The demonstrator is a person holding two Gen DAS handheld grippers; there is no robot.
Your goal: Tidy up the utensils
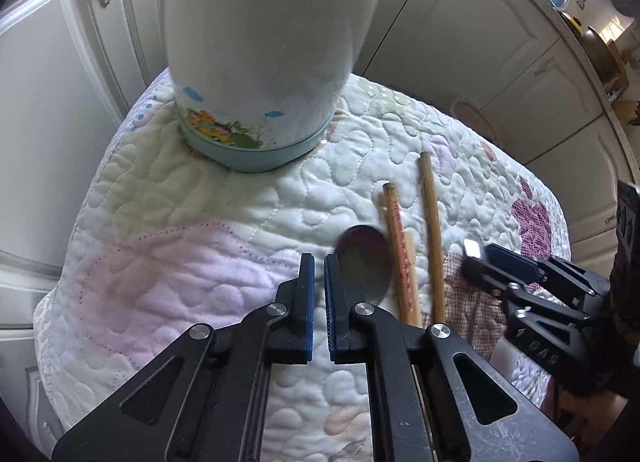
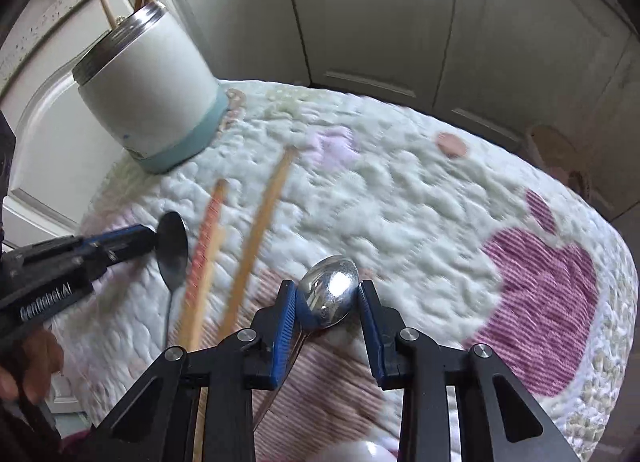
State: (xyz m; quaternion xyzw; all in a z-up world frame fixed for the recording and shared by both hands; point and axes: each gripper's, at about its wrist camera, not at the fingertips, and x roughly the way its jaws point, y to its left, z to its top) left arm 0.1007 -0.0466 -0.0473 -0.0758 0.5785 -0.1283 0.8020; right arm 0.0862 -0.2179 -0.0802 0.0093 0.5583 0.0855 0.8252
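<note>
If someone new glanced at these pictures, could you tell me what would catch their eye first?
Probably the shiny spoon lying on the quilted cloth, right between the right gripper fingers. Next, the white jar standing at the cloth's far corner with sticks poking out, and the two chopsticks lying between a darker spoon and the shiny one.

Quilted patchwork cloth with pink heart patch; cream panelled cabinet doors behind.
</note>
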